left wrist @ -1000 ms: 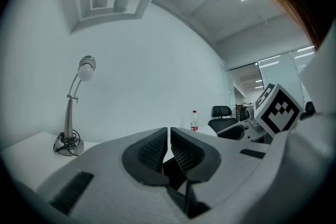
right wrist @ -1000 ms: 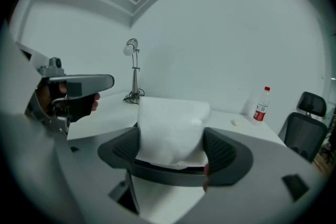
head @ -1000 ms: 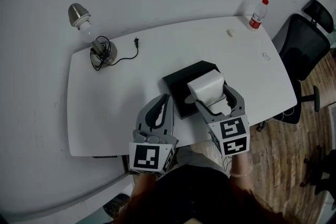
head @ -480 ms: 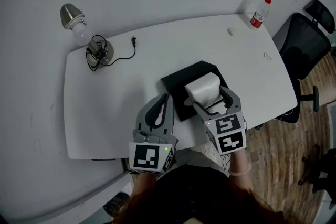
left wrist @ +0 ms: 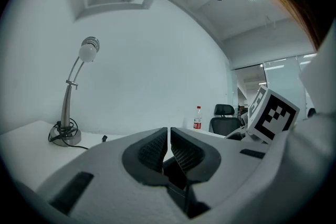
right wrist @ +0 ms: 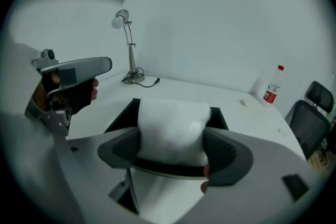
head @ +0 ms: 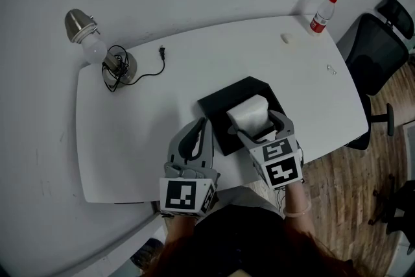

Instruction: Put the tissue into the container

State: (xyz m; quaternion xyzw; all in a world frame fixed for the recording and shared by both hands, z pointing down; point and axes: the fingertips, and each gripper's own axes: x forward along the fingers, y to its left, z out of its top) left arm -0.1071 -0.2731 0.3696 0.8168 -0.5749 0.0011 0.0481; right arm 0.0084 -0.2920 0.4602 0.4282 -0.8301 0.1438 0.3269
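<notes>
Tissue [head: 248,110], a soft white block, is clamped between the jaws of the right hand-held gripper [right wrist: 172,147], which are spread to its width and pressed against both its sides. It is held over the black container [head: 217,107], whose rim is seen around and beyond it in the right gripper view; whether it touches the container's floor cannot be told. The left hand-held gripper [left wrist: 168,136] is held just beside the container, its jaws closed on nothing. The placing step is judged to be in hand: the tissue needs to be lowered inside the walls and the jaws then spread. Farther out on the white table [head: 142,133], a desk lamp [head: 84,36] and a red-labelled bottle [head: 319,17] are seen. No print on the label can be read.
</notes>
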